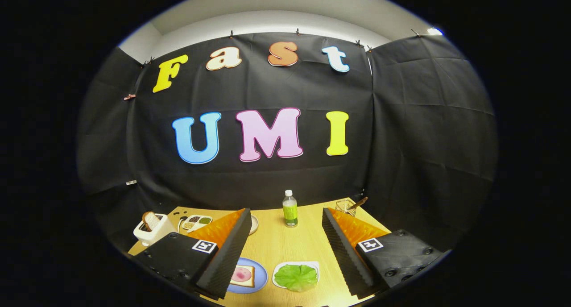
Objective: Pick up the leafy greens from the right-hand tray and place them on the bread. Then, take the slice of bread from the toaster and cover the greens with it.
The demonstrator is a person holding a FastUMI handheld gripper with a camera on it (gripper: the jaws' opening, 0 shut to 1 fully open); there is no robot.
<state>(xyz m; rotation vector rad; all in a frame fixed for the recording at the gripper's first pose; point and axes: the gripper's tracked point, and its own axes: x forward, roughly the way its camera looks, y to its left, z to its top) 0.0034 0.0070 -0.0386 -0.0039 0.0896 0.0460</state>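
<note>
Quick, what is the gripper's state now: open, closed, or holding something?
Gripper: open, holding nothing; the leafy greens lie on their tray between the spread fingers.

On the worktop [285, 246], the leafy greens [296, 276] lie on a tray [312, 266] between the wide-apart fingers of the claw [285, 226]. Just left sits a plate [260, 278] bearing bread [243, 276]. A bottle [290, 209] stands beyond. The toaster [151, 231], holding a slice [151, 219], stands far left, a divided dish [196, 222] beside it. A basket [345, 205] sits at the far right.
</note>
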